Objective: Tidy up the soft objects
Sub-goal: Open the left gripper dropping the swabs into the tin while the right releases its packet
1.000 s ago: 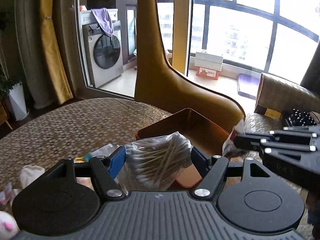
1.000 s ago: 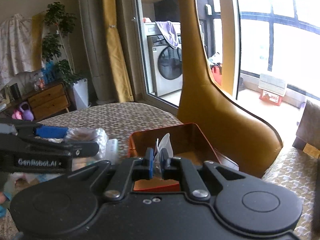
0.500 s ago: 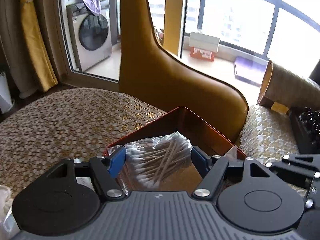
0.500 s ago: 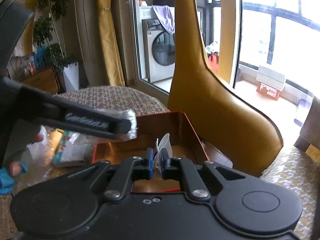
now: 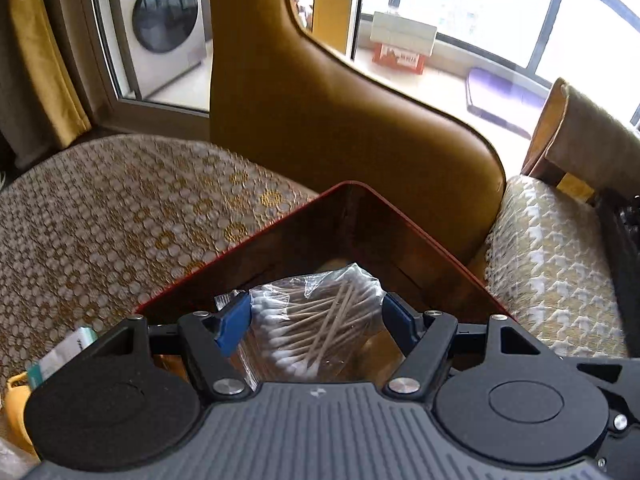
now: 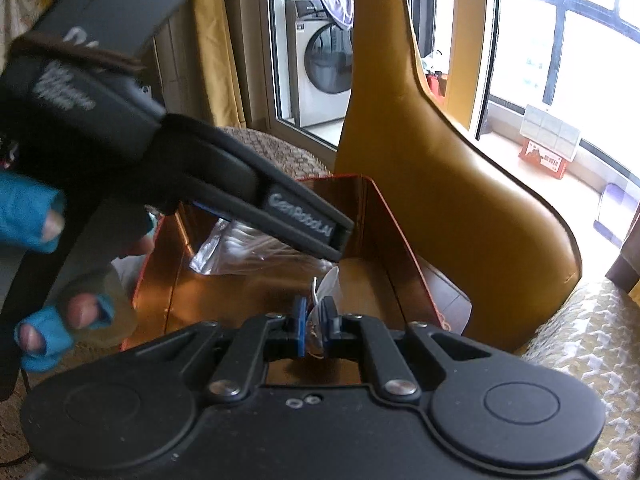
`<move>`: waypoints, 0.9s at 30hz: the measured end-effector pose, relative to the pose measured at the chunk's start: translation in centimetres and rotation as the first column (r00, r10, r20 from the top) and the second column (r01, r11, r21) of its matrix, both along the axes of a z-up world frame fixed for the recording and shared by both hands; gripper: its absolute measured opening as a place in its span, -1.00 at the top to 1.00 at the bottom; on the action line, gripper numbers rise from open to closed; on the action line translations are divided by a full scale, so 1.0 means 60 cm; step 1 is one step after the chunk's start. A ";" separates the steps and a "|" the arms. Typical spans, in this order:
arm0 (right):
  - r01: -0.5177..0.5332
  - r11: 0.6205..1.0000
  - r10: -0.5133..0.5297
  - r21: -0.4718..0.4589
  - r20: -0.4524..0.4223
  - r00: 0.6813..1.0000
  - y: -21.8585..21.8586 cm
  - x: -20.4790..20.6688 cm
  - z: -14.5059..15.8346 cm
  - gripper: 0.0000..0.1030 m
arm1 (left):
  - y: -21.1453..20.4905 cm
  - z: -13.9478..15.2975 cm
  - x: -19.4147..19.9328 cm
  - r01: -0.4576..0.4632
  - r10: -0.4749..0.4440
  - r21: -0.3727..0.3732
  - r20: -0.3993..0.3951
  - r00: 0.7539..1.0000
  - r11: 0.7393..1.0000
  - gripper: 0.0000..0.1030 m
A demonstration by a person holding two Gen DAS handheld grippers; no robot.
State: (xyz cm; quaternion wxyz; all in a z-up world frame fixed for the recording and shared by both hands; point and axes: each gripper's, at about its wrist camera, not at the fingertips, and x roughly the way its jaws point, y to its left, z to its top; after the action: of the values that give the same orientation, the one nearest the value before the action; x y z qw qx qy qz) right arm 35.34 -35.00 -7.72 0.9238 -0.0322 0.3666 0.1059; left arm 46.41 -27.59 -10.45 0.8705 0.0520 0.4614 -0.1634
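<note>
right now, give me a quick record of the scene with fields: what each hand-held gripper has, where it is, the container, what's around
left hand-held gripper: shut on a clear plastic bag of wooden cotton swabs, held over the box
right hand-held gripper: shut on a small white crinkly packet, also over the box
container: open orange-red metal box on the patterned gold-and-white tablecloth
box contents: cannot tell, hidden by the bags
nearby: mustard leather chair back behind the box; teal-and-white carton on the table to its left
</note>
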 end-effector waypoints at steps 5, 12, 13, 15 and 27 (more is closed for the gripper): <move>-0.019 0.999 0.019 -0.025 -0.013 1.000 0.006 0.008 0.002 0.83 | -0.006 -0.020 0.010 0.004 -0.004 0.012 -0.044 0.999 1.000 -0.41; -0.015 1.000 0.015 -0.003 -0.033 0.999 0.004 0.022 0.003 0.74 | -0.011 -0.035 0.016 0.006 -0.004 0.024 -0.072 0.997 1.000 -0.41; -0.016 1.000 0.016 -0.002 -0.036 0.999 0.003 0.022 0.003 0.74 | -0.011 -0.036 0.018 0.001 0.000 0.020 -0.076 0.997 1.000 -0.41; -0.016 1.000 0.016 -0.004 -0.037 0.999 0.003 0.024 0.004 0.69 | -0.010 -0.037 0.018 -0.001 0.002 0.016 -0.076 0.997 1.000 -0.43; -0.015 1.000 0.016 0.012 -0.031 0.999 -0.002 0.026 0.000 0.36 | -0.003 -0.018 0.003 -0.001 0.001 0.005 -0.013 1.000 1.000 -0.54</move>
State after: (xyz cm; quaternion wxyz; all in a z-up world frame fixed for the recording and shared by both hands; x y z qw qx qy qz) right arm 36.89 -35.10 -7.69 0.9172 -0.0279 0.3802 0.1158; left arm 46.60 -27.76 -11.51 0.8674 0.0532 0.4673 -0.1623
